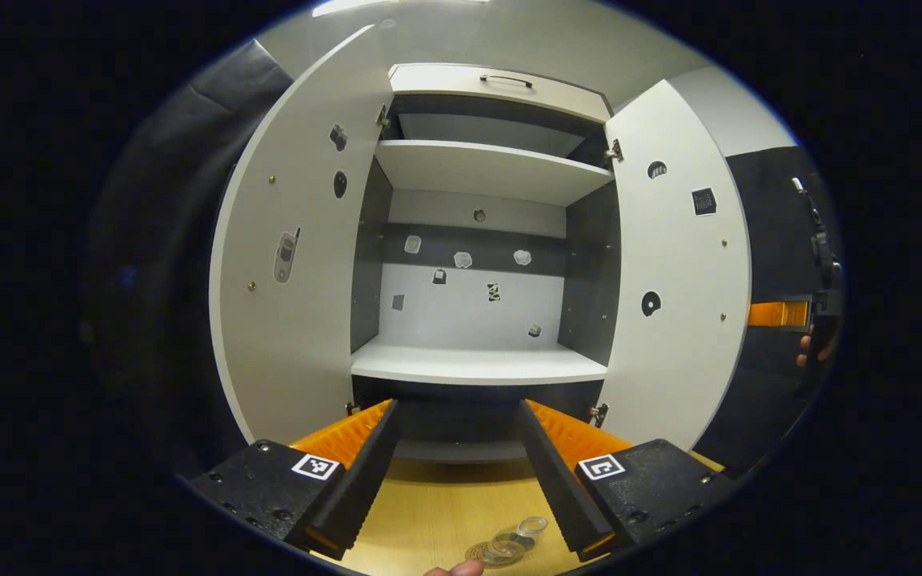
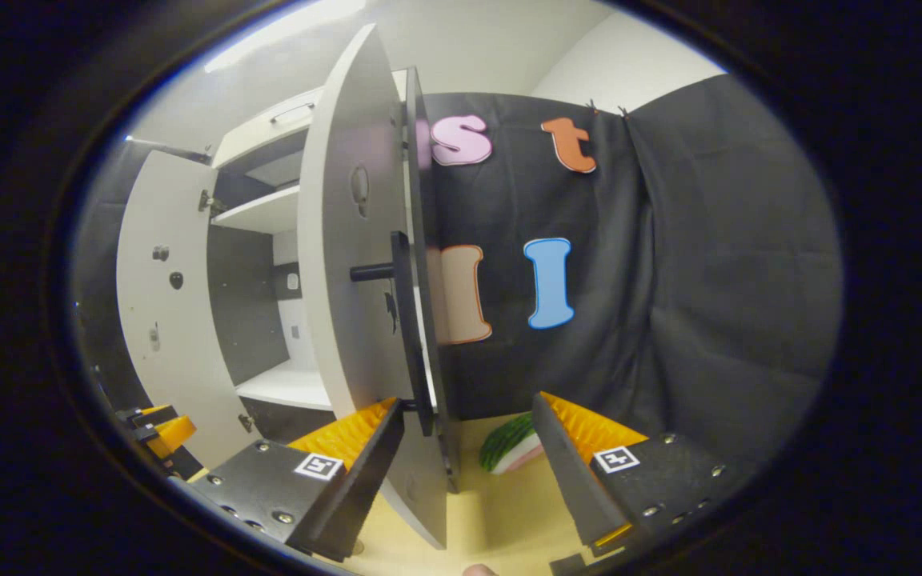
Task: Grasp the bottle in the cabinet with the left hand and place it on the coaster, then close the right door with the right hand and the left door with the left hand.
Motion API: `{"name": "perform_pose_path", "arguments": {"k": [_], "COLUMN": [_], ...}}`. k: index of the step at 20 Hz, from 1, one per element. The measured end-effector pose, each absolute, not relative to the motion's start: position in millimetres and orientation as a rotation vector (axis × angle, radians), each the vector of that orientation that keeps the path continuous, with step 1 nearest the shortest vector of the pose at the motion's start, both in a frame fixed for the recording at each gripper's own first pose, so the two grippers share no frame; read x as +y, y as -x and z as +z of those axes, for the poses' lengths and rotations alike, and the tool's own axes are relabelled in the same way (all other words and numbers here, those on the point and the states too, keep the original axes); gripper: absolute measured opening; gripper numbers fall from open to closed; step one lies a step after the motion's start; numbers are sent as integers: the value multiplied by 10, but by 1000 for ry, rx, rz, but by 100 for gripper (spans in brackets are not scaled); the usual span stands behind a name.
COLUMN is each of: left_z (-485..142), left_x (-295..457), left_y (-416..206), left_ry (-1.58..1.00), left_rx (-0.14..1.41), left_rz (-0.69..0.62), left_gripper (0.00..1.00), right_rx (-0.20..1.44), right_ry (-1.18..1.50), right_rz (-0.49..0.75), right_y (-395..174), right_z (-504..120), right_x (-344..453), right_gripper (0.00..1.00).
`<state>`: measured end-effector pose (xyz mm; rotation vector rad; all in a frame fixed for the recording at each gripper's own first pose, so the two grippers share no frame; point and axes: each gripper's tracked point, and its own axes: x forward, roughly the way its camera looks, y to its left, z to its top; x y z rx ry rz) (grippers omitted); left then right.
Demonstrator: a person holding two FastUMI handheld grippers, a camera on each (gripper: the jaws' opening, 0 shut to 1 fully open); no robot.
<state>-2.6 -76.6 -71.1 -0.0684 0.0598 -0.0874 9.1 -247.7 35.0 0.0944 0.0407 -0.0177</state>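
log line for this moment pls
left gripper: open, facing cabinet | right gripper: open, astride right door edge | both doors open

Pale walls [image 2: 629, 56], wooden tabletop [image 1: 437, 504]

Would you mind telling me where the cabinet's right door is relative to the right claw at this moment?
In the right gripper view, the right door stands open, edge-on, its lower edge dropping between the open fingers of the right claw, with the watermelon slice just beyond it.

Matt, smooth cabinet doors [image 1: 301, 264]; wood-grain tabletop [image 1: 445, 504]; clear glossy bottle [image 1: 513, 540].
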Motion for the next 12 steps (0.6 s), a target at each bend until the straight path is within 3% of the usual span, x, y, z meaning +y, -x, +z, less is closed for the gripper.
{"name": "perform_pose_path", "arguments": {"k": [12], "left_z": [-812], "left_x": [-336], "left_y": [155], "left_ry": [57], "left_rx": [95], "left_rz": [5], "left_gripper": [93], "right_rx": [44], "right_ry": [-164], "right_rz": [195], "right_y": [-319], "right_z": [292], "right_x": [-1438], "right_gripper": [98]}}
